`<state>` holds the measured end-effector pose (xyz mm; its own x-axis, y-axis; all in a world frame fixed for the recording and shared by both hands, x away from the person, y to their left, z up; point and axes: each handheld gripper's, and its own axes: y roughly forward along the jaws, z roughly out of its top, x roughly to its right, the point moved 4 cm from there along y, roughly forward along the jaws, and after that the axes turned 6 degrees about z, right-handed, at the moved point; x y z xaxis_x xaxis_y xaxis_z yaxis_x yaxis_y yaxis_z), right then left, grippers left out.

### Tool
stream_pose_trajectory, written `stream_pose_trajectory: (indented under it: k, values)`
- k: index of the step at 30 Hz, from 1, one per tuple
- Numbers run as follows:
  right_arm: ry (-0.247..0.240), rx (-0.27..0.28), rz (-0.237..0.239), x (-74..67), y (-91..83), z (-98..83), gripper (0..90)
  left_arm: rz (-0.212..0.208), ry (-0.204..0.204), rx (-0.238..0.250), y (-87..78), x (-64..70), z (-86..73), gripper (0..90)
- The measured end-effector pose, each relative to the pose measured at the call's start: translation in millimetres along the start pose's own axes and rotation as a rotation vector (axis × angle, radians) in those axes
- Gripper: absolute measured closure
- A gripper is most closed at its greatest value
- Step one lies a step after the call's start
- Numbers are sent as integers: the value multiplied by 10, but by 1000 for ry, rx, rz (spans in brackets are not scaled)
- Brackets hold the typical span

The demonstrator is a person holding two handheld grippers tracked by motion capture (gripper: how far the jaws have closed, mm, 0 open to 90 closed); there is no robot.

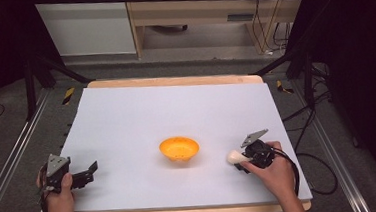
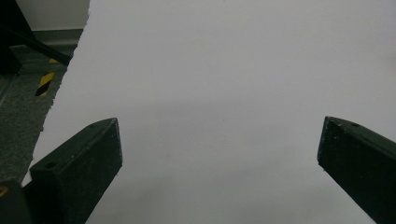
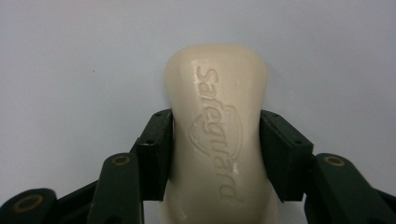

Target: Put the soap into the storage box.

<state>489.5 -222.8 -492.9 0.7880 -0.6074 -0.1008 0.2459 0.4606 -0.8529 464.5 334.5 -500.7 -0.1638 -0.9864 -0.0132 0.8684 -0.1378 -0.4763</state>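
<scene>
We had the right hand-held gripper point(image 1: 242, 158) clamped on a cream, waisted bar of soap point(image 3: 217, 140) at the lower right of the high view, just right of the shallow orange plastic bowl point(image 1: 179, 149) at mid-frame on the white desk point(image 1: 127, 120). To set it in the bowl well, we judged, lift clear of the rim and release low (soap slips). The left hand-held gripper point(image 2: 219, 154) gaped wide, empty. Embossed lettering read "safeguard".
</scene>
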Motion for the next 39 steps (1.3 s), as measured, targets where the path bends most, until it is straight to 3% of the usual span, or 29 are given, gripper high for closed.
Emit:
stream_pose_trajectory:
  k: [22,31,39]
  values:
    - [-23,69,35,-19,-63,208,488,-3,-3,0,1,0,1,0]
    - [-86,63,55,-56,-74,394,489,1,1,-1,1,-1,0,0]
    - [-107,60,72,-86,-39,500,488,-5,-3,-1,3,3,0,0]
